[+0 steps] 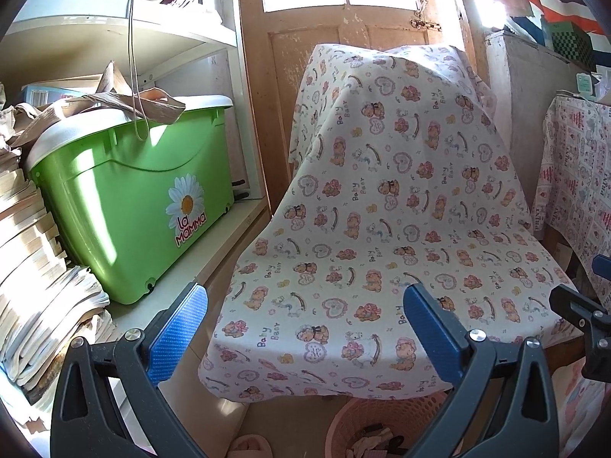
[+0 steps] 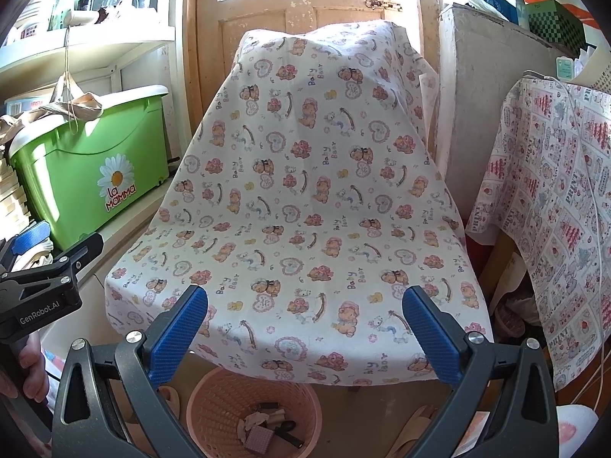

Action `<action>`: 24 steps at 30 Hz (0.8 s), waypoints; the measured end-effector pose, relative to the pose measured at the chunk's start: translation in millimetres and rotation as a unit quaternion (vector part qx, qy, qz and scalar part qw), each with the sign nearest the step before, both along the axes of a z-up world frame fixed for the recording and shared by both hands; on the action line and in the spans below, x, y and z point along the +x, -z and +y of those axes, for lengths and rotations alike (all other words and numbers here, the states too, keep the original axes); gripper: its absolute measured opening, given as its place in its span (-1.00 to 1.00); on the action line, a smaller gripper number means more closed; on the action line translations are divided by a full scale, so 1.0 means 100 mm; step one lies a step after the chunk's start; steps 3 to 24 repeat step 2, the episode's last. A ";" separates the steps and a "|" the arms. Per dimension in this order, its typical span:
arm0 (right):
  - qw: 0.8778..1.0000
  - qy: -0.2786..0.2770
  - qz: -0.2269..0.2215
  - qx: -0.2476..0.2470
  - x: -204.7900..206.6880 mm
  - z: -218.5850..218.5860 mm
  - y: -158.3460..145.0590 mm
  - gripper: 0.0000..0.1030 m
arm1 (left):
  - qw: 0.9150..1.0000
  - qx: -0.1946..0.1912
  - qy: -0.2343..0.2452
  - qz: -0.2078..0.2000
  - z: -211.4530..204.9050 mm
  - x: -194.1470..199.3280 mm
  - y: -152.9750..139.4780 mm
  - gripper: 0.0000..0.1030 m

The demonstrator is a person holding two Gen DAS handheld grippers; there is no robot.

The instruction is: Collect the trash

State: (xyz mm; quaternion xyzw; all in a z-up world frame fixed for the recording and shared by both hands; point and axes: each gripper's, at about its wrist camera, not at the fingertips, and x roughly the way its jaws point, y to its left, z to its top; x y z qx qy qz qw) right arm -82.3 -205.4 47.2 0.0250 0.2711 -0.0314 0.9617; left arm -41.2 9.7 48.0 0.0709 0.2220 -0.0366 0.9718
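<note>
— Where's the trash?

— In the pink wastebasket [image 2: 254, 416] on the floor, just under the front edge of the chair cover [image 2: 305, 210]. Crumpled paper [image 2: 254, 421], a pinkish wafer-like piece [image 2: 259, 441] and some dark bits lie at its bottom. In the left wrist view only its rim [image 1: 382, 416] peeks out below the cover.

— And the claws?

— Both released, blue pads spread wide, nothing between them. The right claw [image 2: 305, 328] is level, pointing at the cover's seat, directly above the wastebasket. The left claw [image 1: 305, 328] is aimed at the same cover from the left side of the wastebasket.

— Any hand showing?

— Fingers [image 2: 32, 366] wrap the left claw's handle at the right wrist view's left edge.

— Around the chair?

— A green La Mamma bin [image 1: 130, 194] on a shelf to its left, stacked papers [image 1: 34, 252] beyond, a wooden door [image 1: 290, 38] behind, a patterned cloth [image 2: 553, 210] to its right.
</note>
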 end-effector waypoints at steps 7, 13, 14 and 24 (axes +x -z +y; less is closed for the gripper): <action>1.000 0.000 -0.001 0.000 0.00 0.00 0.00 1.00 | 1.000 0.000 0.001 0.001 -0.01 0.00 0.00 0.98; 1.000 0.000 -0.001 0.000 0.00 0.00 0.00 1.00 | 1.000 0.000 0.001 0.001 -0.01 0.00 0.00 0.98; 1.000 0.000 -0.001 0.000 0.00 0.00 0.00 1.00 | 1.000 0.000 0.001 0.001 -0.01 0.00 0.00 0.98; 1.000 0.000 -0.001 0.000 0.00 0.00 0.00 1.00 | 1.000 0.000 0.001 0.001 -0.01 0.00 0.00 0.98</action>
